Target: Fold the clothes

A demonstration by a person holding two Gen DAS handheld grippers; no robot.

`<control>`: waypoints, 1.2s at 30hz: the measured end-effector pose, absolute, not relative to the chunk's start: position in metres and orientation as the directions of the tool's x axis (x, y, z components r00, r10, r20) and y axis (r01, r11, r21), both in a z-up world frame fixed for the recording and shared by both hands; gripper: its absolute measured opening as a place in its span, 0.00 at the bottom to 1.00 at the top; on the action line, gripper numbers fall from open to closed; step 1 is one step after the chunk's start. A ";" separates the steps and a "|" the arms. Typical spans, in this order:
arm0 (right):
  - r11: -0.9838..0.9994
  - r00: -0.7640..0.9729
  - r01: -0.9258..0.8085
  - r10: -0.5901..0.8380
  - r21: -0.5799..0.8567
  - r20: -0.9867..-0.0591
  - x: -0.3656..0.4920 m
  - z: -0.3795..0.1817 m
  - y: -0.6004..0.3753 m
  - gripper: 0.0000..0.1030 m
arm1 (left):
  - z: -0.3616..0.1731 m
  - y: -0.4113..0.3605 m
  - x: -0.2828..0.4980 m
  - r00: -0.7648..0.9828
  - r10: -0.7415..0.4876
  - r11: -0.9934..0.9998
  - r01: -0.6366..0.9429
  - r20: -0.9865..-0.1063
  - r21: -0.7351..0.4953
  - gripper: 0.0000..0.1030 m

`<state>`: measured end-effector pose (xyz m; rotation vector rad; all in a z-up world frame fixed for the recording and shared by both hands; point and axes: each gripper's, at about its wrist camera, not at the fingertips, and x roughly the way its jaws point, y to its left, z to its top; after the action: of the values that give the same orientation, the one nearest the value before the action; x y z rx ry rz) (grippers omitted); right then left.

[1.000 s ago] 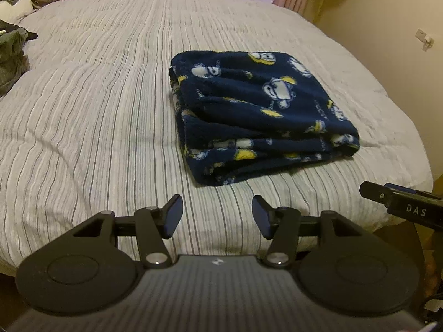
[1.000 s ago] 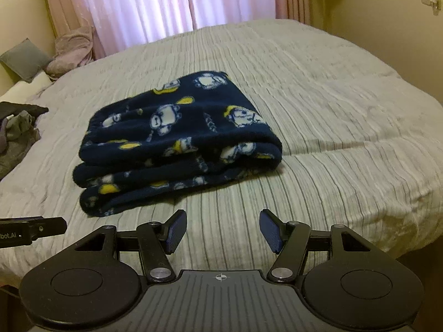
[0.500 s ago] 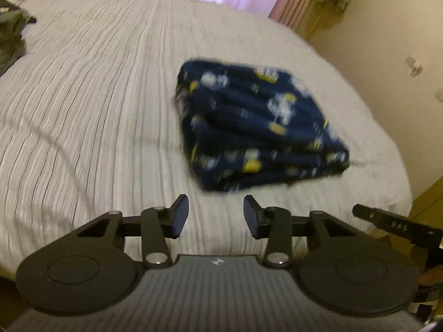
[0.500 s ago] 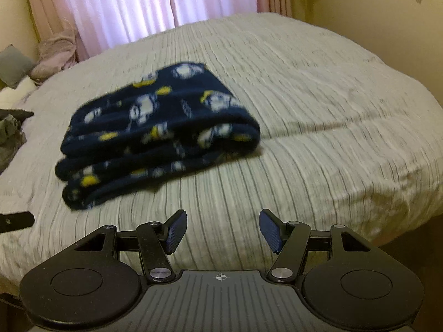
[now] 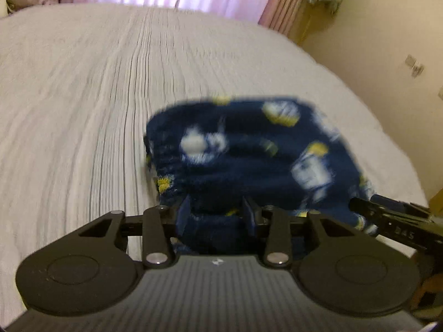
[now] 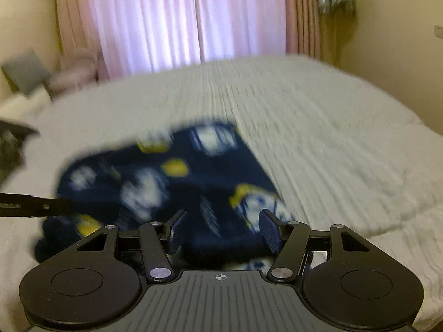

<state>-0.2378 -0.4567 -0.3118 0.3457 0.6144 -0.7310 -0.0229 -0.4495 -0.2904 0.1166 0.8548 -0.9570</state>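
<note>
A: Any lettering, left wrist view?

B: One spot. The black bar of the right tool, poking in at the right edge, carries pale characters. Reads roughly "DAS", smeared by blur; the first letter is the weakest.

A: Right wrist view?

B: The black bar of the left tool, entering at the left edge, has small white print cut off by the frame. The ending looks like "AI"; the rest is unreadable.

A: Any marks on the camera-side housings?

B: A small pale emblem on one, a crosshair symbol on the other. No letters or numbers.
</note>
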 end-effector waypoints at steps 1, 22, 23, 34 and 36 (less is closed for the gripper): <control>0.706 0.567 0.705 -0.500 0.071 -0.655 -0.234 -0.324 -0.462 0.60 | -0.295 -0.450 -0.023 0.282 -0.672 0.584 0.770 -0.684 -0.256 0.34; 0.215 0.484 0.872 -0.245 0.439 -0.840 -0.292 -0.253 -0.553 0.60 | -0.165 -0.566 0.054 -0.013 -0.499 0.529 0.787 -0.867 -0.317 0.35; 0.108 0.511 0.859 -0.254 0.501 -0.821 -0.309 -0.255 -0.556 0.60 | -0.169 -0.582 0.062 -0.036 -0.498 0.504 0.800 -0.866 -0.324 0.35; -0.646 0.527 0.366 -0.449 0.670 -0.721 -0.357 -0.322 -0.527 0.60 | -0.245 -0.759 0.117 -0.331 -0.394 0.321 0.825 -0.857 -0.466 0.42; -0.682 0.510 0.334 -0.450 0.651 -0.733 -0.349 -0.326 -0.526 0.60 | -0.261 -0.778 0.119 -0.368 -0.347 0.321 0.818 -0.863 -0.477 0.43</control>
<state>-0.3489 -0.5259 -0.3260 1.9573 -0.0955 -1.2504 0.1189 -0.7783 -0.2613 0.4559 1.4737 -1.3149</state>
